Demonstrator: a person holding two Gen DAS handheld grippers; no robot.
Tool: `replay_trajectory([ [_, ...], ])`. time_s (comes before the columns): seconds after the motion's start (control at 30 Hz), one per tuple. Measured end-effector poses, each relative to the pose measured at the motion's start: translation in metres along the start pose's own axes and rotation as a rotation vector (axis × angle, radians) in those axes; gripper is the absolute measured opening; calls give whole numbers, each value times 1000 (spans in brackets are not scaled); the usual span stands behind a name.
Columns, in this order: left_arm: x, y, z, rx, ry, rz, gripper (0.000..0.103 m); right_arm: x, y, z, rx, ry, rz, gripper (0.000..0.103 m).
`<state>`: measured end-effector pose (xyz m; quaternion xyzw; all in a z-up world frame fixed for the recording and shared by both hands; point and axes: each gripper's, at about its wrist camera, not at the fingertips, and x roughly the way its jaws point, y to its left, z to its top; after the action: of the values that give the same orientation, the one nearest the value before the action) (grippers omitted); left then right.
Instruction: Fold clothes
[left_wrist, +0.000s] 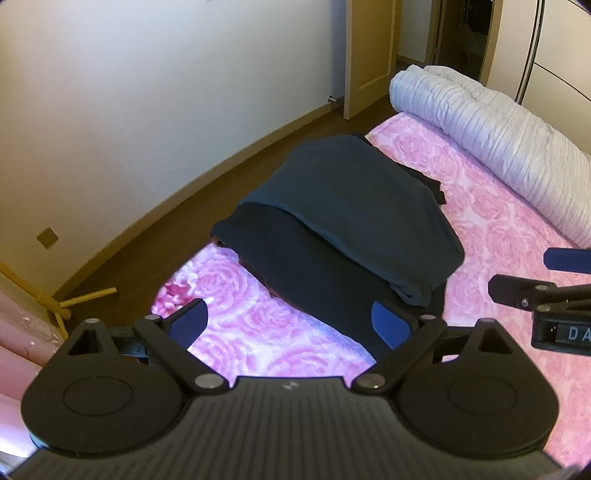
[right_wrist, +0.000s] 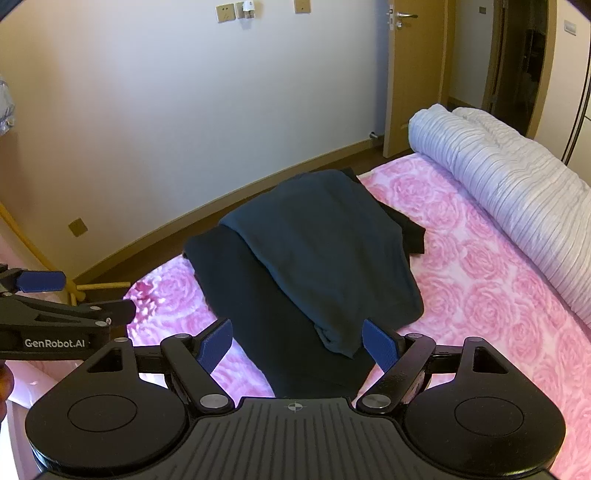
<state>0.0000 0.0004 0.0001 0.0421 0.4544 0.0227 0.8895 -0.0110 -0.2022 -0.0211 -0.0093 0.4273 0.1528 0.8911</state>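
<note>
The dark garment (right_wrist: 325, 236) lies on the pink rose-patterned bed (right_wrist: 480, 280) near its left edge, one part doubled over another, a bunched edge nearest; partly folded, I'd judge, not yet squared; left claw (left_wrist: 291, 319) and right claw (right_wrist: 297, 341) hover apart, empty; no containers; rolled quilt (right_wrist: 517, 177) far right.

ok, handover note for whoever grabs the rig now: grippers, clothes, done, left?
Left gripper: open, empty, over the near end of the clothes.
Right gripper: open, empty, same spot from the right.
Dark teal folded garment lies on top of a flat black garment on the pink rose-patterned bedspread, near the bed's left edge. Rolled white ribbed quilt lies at the far side.
Done: the teal piece looks folded over.
Left: likely the black one underneath; nothing gripped.
</note>
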Motion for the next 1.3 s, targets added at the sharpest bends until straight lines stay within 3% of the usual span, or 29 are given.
replay_trajectory([
  [0.47,5,-1,-4,-53,33,-81,93,-7,0,11,-4,24,-46,81],
  [1.3,8,-15,0,-24,47,-84,93,4,-8,10,13,72,-69,81],
])
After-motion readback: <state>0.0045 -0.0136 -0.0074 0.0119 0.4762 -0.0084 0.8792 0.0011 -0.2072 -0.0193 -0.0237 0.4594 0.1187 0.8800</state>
